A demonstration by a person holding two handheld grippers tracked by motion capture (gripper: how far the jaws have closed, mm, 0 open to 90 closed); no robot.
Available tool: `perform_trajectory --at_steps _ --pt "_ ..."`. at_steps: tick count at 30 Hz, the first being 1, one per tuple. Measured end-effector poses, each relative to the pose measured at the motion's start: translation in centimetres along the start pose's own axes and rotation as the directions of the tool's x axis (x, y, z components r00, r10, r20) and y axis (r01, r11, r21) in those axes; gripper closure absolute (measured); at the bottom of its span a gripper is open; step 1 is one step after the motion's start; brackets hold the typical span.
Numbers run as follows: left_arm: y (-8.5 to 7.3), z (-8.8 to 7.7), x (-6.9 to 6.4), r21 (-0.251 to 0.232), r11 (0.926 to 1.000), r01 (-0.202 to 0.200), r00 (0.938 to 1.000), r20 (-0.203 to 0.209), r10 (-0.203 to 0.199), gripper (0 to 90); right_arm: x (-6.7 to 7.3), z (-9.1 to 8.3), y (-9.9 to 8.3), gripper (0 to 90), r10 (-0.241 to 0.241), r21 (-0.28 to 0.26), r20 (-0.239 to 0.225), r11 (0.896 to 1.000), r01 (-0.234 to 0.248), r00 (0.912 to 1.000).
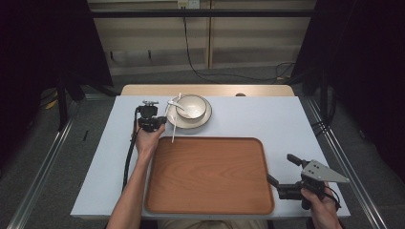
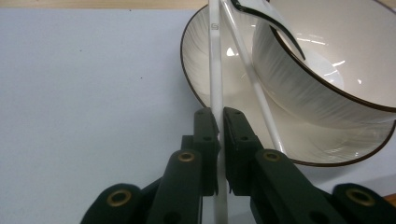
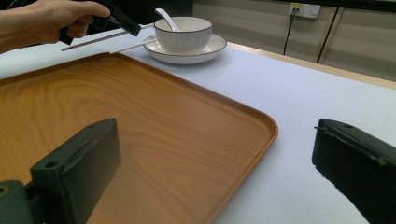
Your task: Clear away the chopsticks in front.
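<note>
One desk with a pale blue-grey top carries a large empty wooden tray at its near middle and, just beyond the tray's far left corner, a white plate bearing a dark-rimmed bowl with a white spoon in it. Two white chopsticks lie across the plate's left edge: the left claw is clamped on one chopstick, the second chopstick just beside it. Right claw sits off the tray's right edge, jaws wide apart, holding nothing.
</note>
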State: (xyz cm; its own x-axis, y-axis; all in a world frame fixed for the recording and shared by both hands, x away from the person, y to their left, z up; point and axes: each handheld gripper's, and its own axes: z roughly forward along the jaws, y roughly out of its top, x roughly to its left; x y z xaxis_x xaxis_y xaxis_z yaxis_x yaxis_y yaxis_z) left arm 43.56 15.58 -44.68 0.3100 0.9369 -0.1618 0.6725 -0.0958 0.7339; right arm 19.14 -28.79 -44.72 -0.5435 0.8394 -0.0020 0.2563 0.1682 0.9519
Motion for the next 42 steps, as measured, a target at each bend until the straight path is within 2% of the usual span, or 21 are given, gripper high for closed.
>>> perform_trajectory --at_steps 4,8,10,14,15,17,19,26,29,32,35,42 --pt "-0.5 -0.9 -0.2 -0.012 0.9998 0.013 0.9999 0.003 -0.013 85.0 0.0 0.0 0.0 1.1 0.001 0.005 0.0 1.0 -0.001 1.0" --pt "-1.1 -1.6 -0.6 -0.008 1.0 0.001 0.9998 0.018 -0.001 85.0 0.0 0.0 0.0 1.1 -0.001 0.0 0.004 1.0 0.001 1.0" --pt "-1.5 -2.1 -0.9 -0.015 0.9999 -0.004 1.0 -0.003 0.004 85.0 0.0 0.0 0.0 1.1 0.001 0.001 -0.002 1.0 -0.001 1.0" --pt "-2.1 -3.1 -0.7 -0.057 0.9977 0.037 0.9992 0.016 -0.036 84.9 0.1 0.0 0.0 1.1 0.001 -0.003 0.004 1.0 -0.001 1.0" --pt "-2.3 -3.2 -0.7 -0.048 0.9985 0.028 0.9994 0.022 -0.027 84.9 0.0 0.0 0.0 1.1 -0.001 -0.003 0.004 1.0 0.001 1.0" --pt "-2.6 -3.7 -0.9 -0.056 0.9983 0.016 0.9999 -0.002 -0.016 85.0 0.0 0.0 0.0 1.1 -0.001 -0.003 0.004 1.0 0.001 1.0" --pt "-2.9 -4.1 -0.8 -0.062 0.9977 0.028 0.9996 0.012 -0.027 85.0 0.0 0.0 0.0 1.1 -0.002 -0.002 0.006 1.0 0.002 1.0" --pt "-4.2 -5.1 -1.0 -0.051 0.9976 0.046 0.9989 -0.005 -0.046 84.9 0.0 -0.1 0.0 1.1 0.0 -0.005 0.007 1.0 0.0 1.0" --pt "-4.7 -5.6 -1.4 -0.051 0.9975 0.048 0.9988 0.002 -0.048 85.0 0.0 -0.1 0.0 1.1 0.001 -0.003 0.003 1.0 -0.001 1.0" --pt "-5.4 -6.0 -1.8 -0.046 0.9975 0.053 0.9982 -0.025 -0.054 84.9 0.0 -0.1 0.0 1.1 -0.001 -0.005 0.0 1.0 0.001 1.0" --pt "-5.9 -6.4 -2.1 -0.055 0.9966 0.06 0.998 -0.017 -0.062 85.0 0.0 -0.1 0.0 1.1 -0.003 -0.009 -0.001 1.0 0.003 1.0" --pt "-7.2 -7.2 -2.6 -0.042 0.9975 0.058 0.9983 -0.003 -0.058 84.9 0.0 -0.1 0.0 1.1 -0.007 -0.013 -0.004 1.0 0.007 1.0"
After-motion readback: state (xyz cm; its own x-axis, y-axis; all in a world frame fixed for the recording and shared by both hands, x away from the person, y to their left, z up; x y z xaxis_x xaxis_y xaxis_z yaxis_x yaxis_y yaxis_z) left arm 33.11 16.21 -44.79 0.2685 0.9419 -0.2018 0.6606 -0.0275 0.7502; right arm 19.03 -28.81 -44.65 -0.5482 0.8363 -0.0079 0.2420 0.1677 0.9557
